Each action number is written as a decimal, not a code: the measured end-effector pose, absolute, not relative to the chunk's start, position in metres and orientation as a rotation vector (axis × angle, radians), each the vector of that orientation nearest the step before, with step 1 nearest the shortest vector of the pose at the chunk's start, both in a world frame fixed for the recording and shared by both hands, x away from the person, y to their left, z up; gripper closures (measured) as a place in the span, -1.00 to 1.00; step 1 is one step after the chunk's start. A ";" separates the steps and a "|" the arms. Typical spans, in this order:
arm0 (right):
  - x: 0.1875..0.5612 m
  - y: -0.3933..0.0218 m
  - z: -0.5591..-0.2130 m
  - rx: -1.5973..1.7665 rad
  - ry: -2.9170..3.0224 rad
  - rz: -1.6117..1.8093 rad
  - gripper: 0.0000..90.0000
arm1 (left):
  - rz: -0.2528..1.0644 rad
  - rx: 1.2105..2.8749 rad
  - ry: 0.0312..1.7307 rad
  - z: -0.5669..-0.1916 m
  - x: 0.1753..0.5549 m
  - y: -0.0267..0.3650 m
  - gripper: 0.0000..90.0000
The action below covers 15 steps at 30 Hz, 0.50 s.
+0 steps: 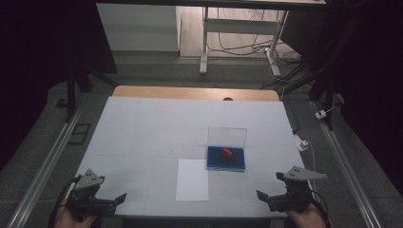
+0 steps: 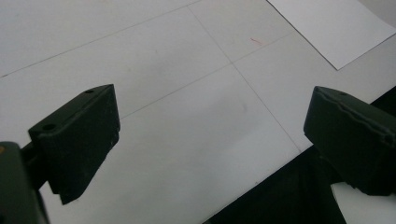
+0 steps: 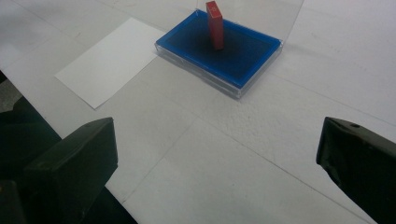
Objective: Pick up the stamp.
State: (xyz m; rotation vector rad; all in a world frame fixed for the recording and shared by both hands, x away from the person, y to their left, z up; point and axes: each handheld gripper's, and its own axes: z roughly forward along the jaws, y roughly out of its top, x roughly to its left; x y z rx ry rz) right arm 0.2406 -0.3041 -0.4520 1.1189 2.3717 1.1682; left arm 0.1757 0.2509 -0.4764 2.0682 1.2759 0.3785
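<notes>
Paper sheet point(image 1: 192, 179) lies just beside blue tray point(image 1: 215, 163) holding red block point(image 1: 226, 152).

No readable text anywhere

The red block point(image 3: 215, 24) standing in the blue-lined clear case point(image 3: 219, 53) is showing a small pale mark on its top end (too blurred to read), and the white sheet point(image 3: 105, 60) is lying blank.

There is one small red block point(image 3: 215, 25). There is one flat blue tray with a clear plastic lid point(image 3: 243, 56). There is one white sheet of paper point(image 1: 192, 179). There are two black grippers, the left gripper point(image 1: 115, 200) and the right gripper point(image 1: 263, 196).
</notes>
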 end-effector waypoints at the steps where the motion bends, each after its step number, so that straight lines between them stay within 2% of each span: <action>1: 0.241 -0.304 -0.452 1.119 2.372 1.168 -1.00 | 0.379 2.071 1.275 -0.476 0.176 0.251 -0.90; 15: 0.251 -0.291 -0.454 1.082 2.411 1.144 -1.00 | 0.375 2.068 1.282 -0.477 0.176 0.251 -0.90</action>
